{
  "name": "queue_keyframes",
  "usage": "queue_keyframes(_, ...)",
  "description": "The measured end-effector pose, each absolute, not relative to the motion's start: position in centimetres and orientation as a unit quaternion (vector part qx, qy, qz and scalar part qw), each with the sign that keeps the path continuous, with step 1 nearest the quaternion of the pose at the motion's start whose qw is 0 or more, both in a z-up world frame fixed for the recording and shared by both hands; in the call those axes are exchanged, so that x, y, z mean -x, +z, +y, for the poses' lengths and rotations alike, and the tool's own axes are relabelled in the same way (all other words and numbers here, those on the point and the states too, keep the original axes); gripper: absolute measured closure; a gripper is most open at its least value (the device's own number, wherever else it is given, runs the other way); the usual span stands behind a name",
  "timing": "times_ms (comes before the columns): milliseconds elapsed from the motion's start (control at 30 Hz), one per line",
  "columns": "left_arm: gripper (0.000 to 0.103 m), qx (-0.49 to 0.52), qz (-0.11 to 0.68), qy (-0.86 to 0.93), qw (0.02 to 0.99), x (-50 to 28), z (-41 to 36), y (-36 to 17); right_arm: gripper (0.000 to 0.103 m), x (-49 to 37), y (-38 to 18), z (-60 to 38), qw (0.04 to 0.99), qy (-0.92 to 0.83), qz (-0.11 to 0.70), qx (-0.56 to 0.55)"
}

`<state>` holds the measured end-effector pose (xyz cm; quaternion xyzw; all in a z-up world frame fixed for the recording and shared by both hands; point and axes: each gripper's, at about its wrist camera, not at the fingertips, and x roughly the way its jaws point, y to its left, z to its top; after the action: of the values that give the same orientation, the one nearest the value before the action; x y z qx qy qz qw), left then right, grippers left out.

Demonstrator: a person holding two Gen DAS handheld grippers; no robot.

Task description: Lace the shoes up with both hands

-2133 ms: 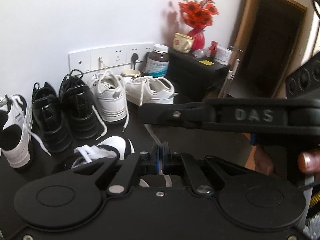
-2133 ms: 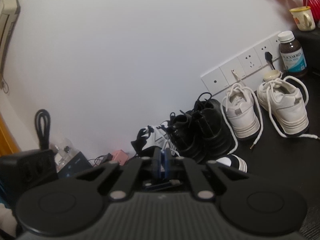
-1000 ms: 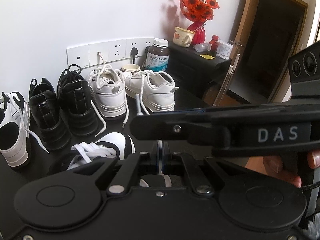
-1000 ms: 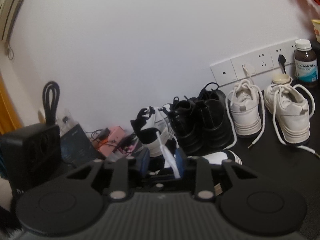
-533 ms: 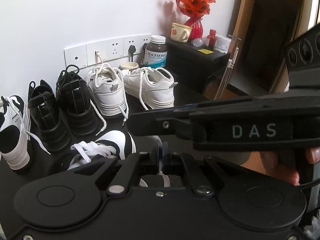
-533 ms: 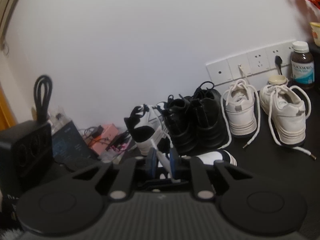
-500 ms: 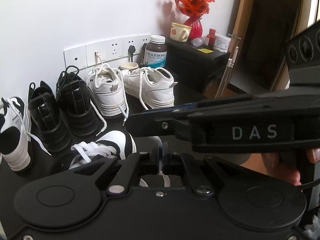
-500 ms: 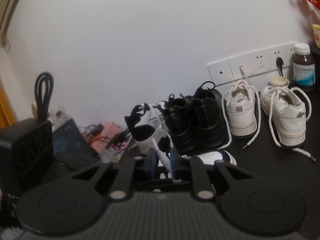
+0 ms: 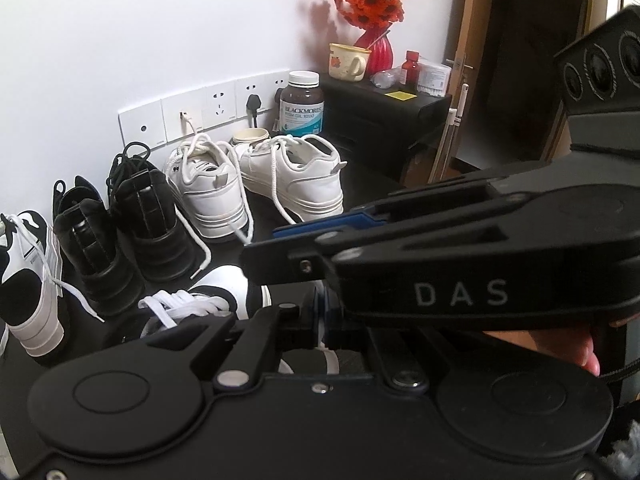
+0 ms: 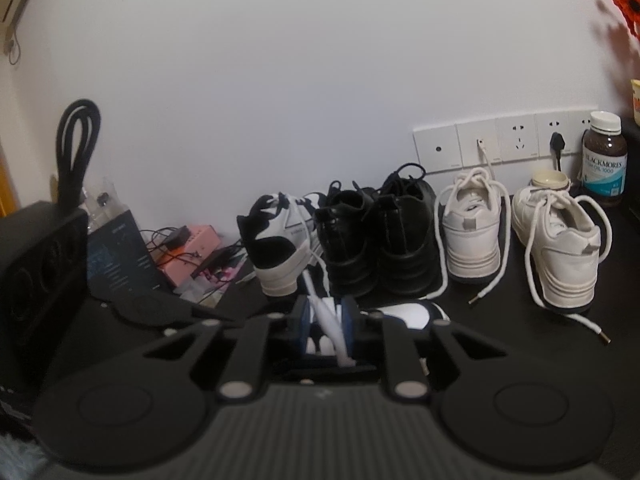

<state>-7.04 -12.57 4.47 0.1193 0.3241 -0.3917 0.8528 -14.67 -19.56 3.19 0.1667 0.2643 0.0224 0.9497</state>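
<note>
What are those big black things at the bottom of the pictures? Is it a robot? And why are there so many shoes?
There is no robot here. A person holds a pinching tool in each hand, and each tool carries a small camera looking along its two fingers. That is why black parts fill the bottom of both pictures.

One picture looks out from the left tool, which is pinched shut. In it the right tool crosses in front, with a hand under it.

The other picture looks out from the right tool. A white lace runs between its pads, but I cannot tell whether they squeeze it.

On the dark table, a black-and-white sneaker lies nearest the tools. Along the wall stand another black-and-white shoe, two black shoes and two white shoes.
</note>
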Motion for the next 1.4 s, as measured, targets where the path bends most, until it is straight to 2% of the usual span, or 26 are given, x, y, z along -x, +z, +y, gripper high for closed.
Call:
queue_keyframes(233, 0.101, -0.138, 0.324, -0.386, 0.853, 7.2, -12.8, 4.2, 0.086, 14.5, 3.2, -19.0, 0.950, 0.021, 0.277, -0.145)
queue_keyframes(267, 0.101, -0.141, 0.324, -0.384, 0.853, 7.2, -12.8, 4.1, 0.087, 14.5, 3.2, -18.9, 0.950, 0.018, 0.279, -0.140)
queue_keyframes(333, 0.101, -0.145, 0.324, -0.380, 0.854, 7.2, -12.8, 4.0, 0.099, 14.5, 3.3, -18.8, 0.952, 0.015, 0.277, -0.133)
queue_keyframes(367, 0.101, -0.145, 0.324, -0.378, 0.855, 7.1, -12.8, 4.0, 0.100, 14.6, 3.4, -18.8, 0.952, 0.014, 0.273, -0.135)
queue_keyframes(833, 0.100, -0.138, 0.325, -0.363, 0.862, 6.9, -12.2, 4.2, 0.100, 15.4, 3.0, -20.7, 0.946, -0.002, 0.238, -0.218)
queue_keyframes(933, 0.100, -0.137, 0.323, -0.362, 0.864, 6.9, -12.1, 4.3, 0.096, 15.5, 3.1, -20.8, 0.945, -0.008, 0.234, -0.228)
queue_keyframes(967, 0.100, -0.137, 0.322, -0.361, 0.864, 6.9, -12.1, 4.3, 0.092, 15.5, 3.1, -20.9, 0.945, -0.012, 0.234, -0.230)
queue_keyframes(1033, 0.100, -0.137, 0.321, -0.360, 0.865, 6.9, -12.1, 4.3, 0.075, 15.6, 3.1, -21.0, 0.943, -0.015, 0.234, -0.237)
queue_keyframes(1067, 0.100, -0.137, 0.321, -0.360, 0.865, 6.9, -12.1, 4.4, 0.070, 15.7, 3.2, -21.0, 0.942, -0.014, 0.233, -0.240)
queue_keyframes(1100, 0.100, -0.137, 0.320, -0.359, 0.866, 6.9, -12.0, 4.4, 0.070, 15.7, 3.2, -21.0, 0.942, -0.012, 0.233, -0.242)
queue_keyframes(1333, 0.100, -0.136, 0.318, -0.362, 0.866, 7.1, -12.0, 4.5, 0.073, 15.7, 3.2, -20.5, 0.944, -0.008, 0.233, -0.233)
queue_keyframes(1400, 0.100, -0.136, 0.318, -0.362, 0.866, 7.1, -11.9, 4.5, 0.089, 15.7, 3.1, -20.4, 0.944, -0.007, 0.235, -0.233)
